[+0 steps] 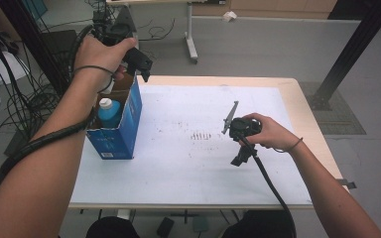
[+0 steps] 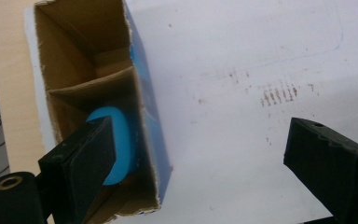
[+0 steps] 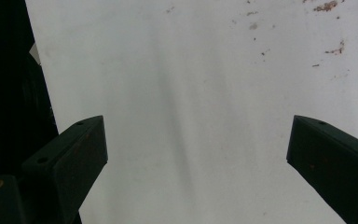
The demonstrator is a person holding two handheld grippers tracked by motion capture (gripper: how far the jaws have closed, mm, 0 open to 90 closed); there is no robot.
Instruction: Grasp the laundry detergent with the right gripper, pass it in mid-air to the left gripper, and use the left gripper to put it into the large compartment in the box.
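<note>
Currently: blue-capped bottle (image 1: 108,111) stands upright inside divided carton (image 1: 129,124) at bench (image 1: 188,178) left edge, apparently packed. Left gripper (image 1: 141,69) released above carton; right gripper (image 1: 239,157) released, idle mid-bench.

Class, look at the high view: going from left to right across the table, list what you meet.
Blue cardboard box with a blue-capped bottle inside → reddish marks on the white table sheet → right gripper.
</note>
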